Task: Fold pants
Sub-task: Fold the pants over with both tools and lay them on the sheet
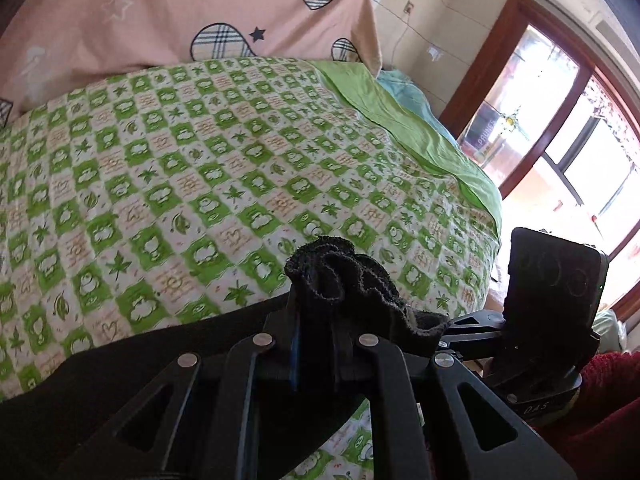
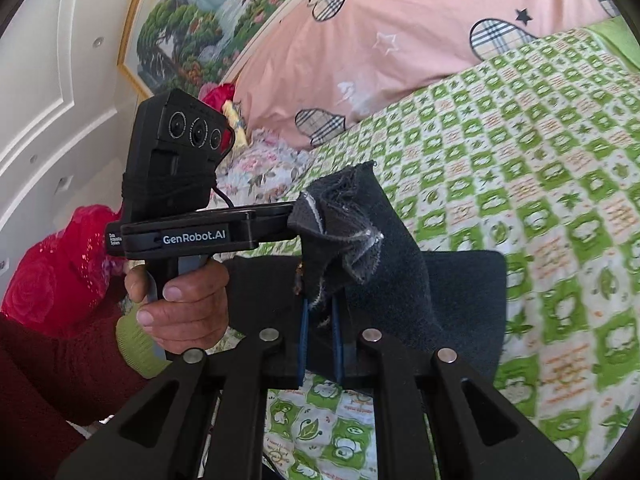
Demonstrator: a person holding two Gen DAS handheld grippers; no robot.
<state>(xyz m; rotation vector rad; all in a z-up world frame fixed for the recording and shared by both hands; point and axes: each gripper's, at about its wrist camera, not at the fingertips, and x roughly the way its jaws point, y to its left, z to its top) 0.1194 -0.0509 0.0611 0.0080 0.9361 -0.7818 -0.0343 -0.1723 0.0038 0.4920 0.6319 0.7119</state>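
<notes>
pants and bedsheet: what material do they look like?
Pants: dark, soft matte knit, likely fleece or brushed cotton; fuzzy nap, frayed pale cut edges, bunched in both grippers. Bedsheet: thin printed woven cotton, probably; flat matte surface with fine creases.

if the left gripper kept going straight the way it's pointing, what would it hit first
Likely the green checked bedspread. The left gripper, shut on the black pants, points down toward it; nothing else shows between, though depth is unclear.

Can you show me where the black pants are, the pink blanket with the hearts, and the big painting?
black pants (image 2: 360, 216): right wrist view, bunched edge above the fingers.
pink blanket (image 1: 160, 20): left wrist view, plain pink part.
painting (image 2: 188, 12): right wrist view, painted trees.
</notes>
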